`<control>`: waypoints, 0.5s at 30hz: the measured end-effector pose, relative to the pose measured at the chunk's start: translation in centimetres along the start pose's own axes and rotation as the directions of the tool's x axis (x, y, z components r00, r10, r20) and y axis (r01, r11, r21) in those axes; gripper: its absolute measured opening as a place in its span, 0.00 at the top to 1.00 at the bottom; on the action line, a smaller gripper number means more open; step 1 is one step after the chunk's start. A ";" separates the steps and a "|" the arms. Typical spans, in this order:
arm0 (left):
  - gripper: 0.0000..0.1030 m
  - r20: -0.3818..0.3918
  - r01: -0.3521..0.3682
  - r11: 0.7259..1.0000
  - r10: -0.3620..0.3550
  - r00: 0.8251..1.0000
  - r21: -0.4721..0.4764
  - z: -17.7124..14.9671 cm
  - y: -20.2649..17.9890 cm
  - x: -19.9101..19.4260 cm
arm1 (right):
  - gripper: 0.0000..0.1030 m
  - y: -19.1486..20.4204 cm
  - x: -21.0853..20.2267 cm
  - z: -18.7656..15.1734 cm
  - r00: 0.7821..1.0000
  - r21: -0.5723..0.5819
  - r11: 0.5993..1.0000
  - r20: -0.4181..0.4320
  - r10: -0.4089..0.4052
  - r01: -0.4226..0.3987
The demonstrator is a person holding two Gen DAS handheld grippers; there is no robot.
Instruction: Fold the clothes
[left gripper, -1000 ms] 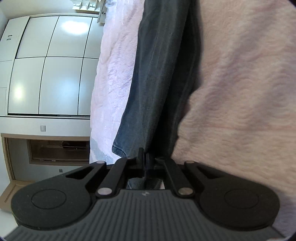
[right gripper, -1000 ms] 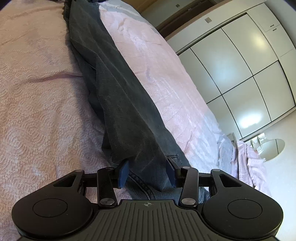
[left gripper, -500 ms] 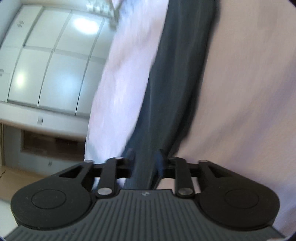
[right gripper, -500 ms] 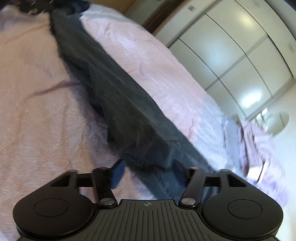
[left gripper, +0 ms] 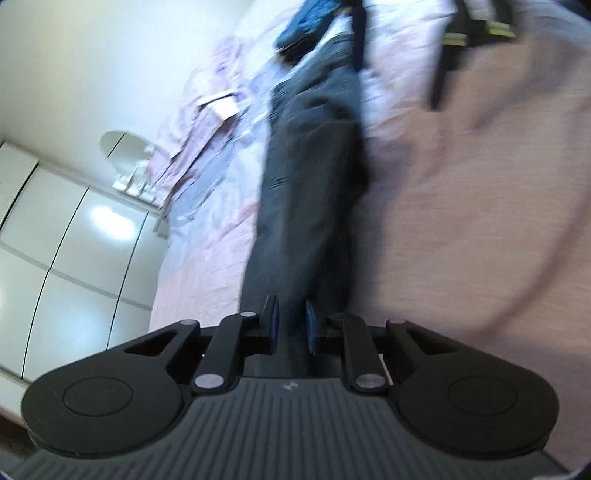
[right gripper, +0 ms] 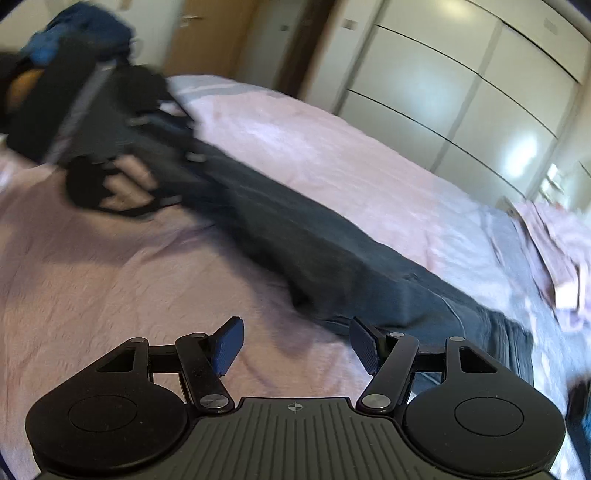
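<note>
Jeans [left gripper: 306, 206], dark grey denim, lay in a long narrow folded strip on the pink bedspread [left gripper: 461, 221] of the bed, running away from both cameras. Left tool [left gripper: 291, 325]: fingers close together with a narrow gap; its jaws had just been closing, and the near end of the jeans sat between the blue pads [left gripper: 272, 321]. Blur prevented telling whether the pads pressed the cloth. Right tool [right gripper: 295, 345]: spread wide, nothing between its pads [right gripper: 227, 345], only bedspread beneath; the waist end of the jeans lay just beyond and to the right of its fingertips. In the right wrist view the left tool appeared blurred at upper left, at the far end of the denim strip. In the left wrist view a blue sleeve [left gripper: 306, 16] showed at the top edge. A pile of pale pink clothes [right gripper: 557, 258] lay on the bed near its far edge, apart from the jeans. White wardrobe doors [right gripper: 461, 96] stood beyond the bed
</note>
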State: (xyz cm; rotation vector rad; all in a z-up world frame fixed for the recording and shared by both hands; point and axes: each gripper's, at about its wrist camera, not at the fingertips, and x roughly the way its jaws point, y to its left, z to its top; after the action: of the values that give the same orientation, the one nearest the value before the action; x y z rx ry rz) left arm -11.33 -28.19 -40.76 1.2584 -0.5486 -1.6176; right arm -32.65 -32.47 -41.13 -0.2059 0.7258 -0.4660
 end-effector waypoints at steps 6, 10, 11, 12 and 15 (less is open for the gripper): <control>0.86 -0.006 -0.003 0.989 0.003 1.000 -0.147 -0.4 3.4 1.8 | 0.36 -0.3 2.3 0.6 0.996 0.043 0.995 0.013 -0.087 0.087; 0.86 -0.008 -0.004 0.984 0.003 1.000 -0.179 -1.1 4.7 2.3 | 0.35 0.3 3.8 2.6 0.987 0.014 0.989 0.055 -0.150 0.149; 0.86 -0.009 -0.004 0.984 0.002 1.000 -0.180 -1.3 4.9 2.5 | 0.34 0.5 4.3 3.1 0.983 -0.018 0.985 0.060 -0.172 0.174; 0.86 -0.010 -0.002 0.984 0.000 1.000 -0.181 -1.4 4.9 2.6 | 0.34 0.6 4.9 3.4 0.979 -0.056 0.978 0.047 -0.197 0.200; 0.85 -0.008 -0.006 0.986 0.005 1.000 -0.164 -1.7 4.3 2.1 | 0.34 0.8 6.6 4.4 0.962 -0.171 0.947 0.014 -0.273 0.272</control>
State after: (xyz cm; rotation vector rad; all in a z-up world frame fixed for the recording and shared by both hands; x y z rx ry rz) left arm -7.92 -31.52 -38.86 1.1393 -0.4048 -1.6186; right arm -25.08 -34.78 -42.02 -0.4708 0.7514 -0.6687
